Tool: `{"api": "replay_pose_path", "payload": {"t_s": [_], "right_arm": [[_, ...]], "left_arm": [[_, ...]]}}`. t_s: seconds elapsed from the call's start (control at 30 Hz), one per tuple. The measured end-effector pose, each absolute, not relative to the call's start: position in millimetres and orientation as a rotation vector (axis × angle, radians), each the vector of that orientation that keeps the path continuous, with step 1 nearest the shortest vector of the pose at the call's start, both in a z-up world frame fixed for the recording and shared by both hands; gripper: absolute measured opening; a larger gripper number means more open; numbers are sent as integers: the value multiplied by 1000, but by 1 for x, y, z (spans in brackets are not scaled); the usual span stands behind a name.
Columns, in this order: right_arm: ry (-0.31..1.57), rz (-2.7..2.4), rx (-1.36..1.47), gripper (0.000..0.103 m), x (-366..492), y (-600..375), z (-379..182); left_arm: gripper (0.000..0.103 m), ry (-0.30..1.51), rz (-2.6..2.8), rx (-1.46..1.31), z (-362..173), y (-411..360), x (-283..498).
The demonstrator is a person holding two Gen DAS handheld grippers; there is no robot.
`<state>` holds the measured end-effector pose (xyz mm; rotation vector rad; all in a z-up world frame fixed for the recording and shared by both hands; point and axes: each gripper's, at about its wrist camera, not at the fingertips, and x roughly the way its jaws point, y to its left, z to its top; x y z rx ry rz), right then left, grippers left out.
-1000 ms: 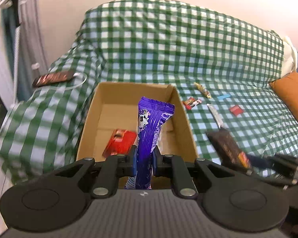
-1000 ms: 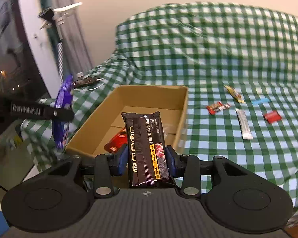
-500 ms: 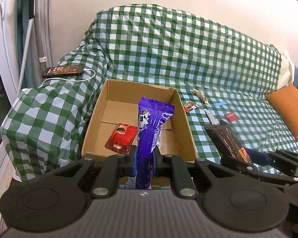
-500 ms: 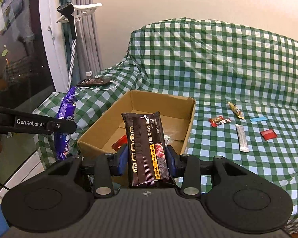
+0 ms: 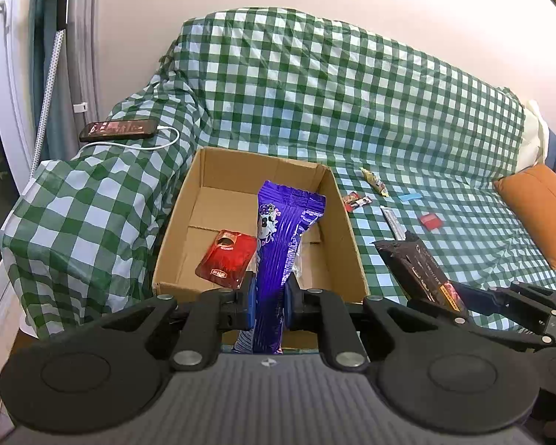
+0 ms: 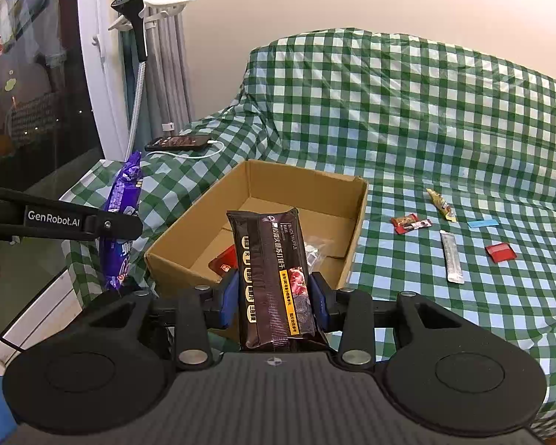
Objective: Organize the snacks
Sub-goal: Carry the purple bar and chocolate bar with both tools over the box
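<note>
Honestly, your left gripper (image 5: 270,306) pinches the purple wafer pack (image 5: 282,244) low, your right gripper (image 6: 274,306) the black truffle pack (image 6: 272,278); both hover short of the cardboard box (image 6: 356,230), so letting go now probably drops them outside.

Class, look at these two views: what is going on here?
A person is sorting snacks into a cardboard box on a checked sofa. The left tool grips a purple packet; the right tool grips a dark brown packet. A red pouch lies inside; several snacks remain on the sofa.
</note>
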<state>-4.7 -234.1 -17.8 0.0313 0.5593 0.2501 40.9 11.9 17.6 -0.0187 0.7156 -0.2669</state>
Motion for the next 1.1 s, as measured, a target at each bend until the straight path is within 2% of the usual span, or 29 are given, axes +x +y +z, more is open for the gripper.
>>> {"api": "replay_pose_path", "payload": {"t_s": [1.1], "right_arm": [[679,249,33,42,36,-230,-38]], "left_arm": [[16,802,-256,-15,-4,2,93]]}}
